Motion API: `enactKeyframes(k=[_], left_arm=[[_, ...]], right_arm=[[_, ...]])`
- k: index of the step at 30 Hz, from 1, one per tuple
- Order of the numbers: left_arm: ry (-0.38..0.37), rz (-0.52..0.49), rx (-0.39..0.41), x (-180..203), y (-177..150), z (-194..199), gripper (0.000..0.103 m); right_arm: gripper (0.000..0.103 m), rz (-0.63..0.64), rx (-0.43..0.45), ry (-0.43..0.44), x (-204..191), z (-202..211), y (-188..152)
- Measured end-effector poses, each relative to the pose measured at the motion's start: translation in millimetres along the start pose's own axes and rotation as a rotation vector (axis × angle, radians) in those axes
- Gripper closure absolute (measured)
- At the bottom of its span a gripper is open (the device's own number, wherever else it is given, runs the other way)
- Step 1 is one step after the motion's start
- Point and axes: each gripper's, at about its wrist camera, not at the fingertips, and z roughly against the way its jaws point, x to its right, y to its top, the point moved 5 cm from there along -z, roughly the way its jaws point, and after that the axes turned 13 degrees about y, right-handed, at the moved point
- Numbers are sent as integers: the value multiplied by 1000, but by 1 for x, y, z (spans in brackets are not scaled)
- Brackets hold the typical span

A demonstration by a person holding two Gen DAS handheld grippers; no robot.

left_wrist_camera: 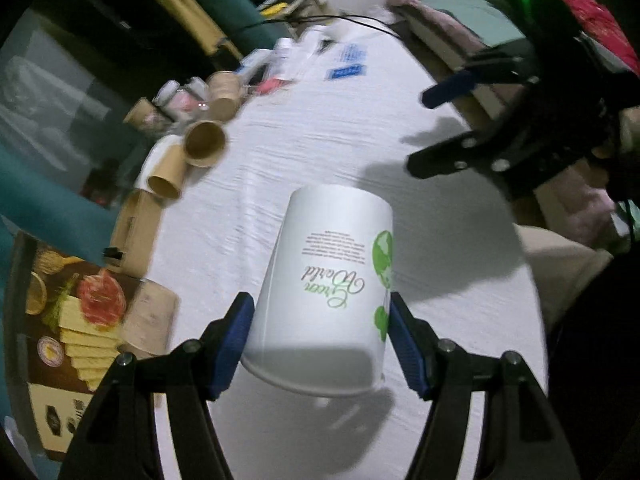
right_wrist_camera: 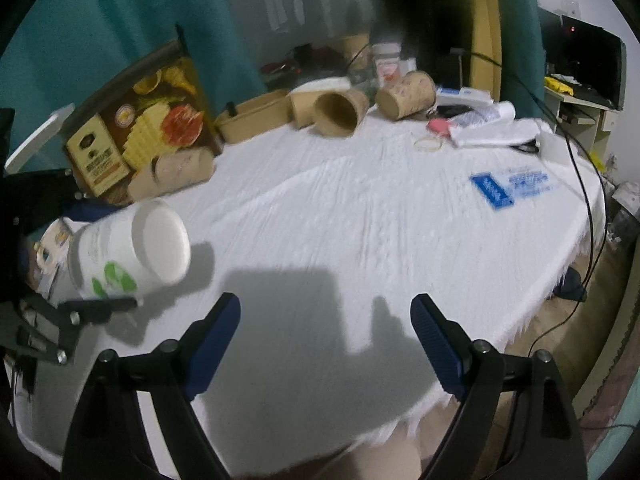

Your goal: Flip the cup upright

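Above the white table [right_wrist_camera: 360, 208], our left gripper [left_wrist_camera: 320, 344] squeezes the cup [left_wrist_camera: 332, 280]. We should turn it slowly, mouth up. Our right gripper [right_wrist_camera: 326, 344] waits, jaws wide apart.

Teal curtains [right_wrist_camera: 100, 20] (dim room)

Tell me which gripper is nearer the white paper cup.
Left. The left gripper is clamped on the white paper cup near its rim, holding it off the table. The right gripper stands open and empty, off to the cup's side.
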Motion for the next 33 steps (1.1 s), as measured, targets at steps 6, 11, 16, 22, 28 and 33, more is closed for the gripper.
enactKeyframes(k=[6,11,16,22,28,33], left_arm=[[-80,12,-50,28,-22,-10,34],[-91,89,-58,23,-29,-18,20],[-101,123,-27,20,-31,-6,19],[-79,235,-3,6,-47,26,19],[-38,460,-7,-15,-85,53,19],[-44,751,-8,-26,-134,65,19]], right_arm=[[18,20,-54,12,-19,4,-39],[18,37,-70,19,-28,6,-50],[18,77,-85,37,-36,6,-46],[18,262,-153,112,-61,7,-28],[18,530,-266,171,-100,8,-14],[18,686,-374,228,-134,-2,-4]])
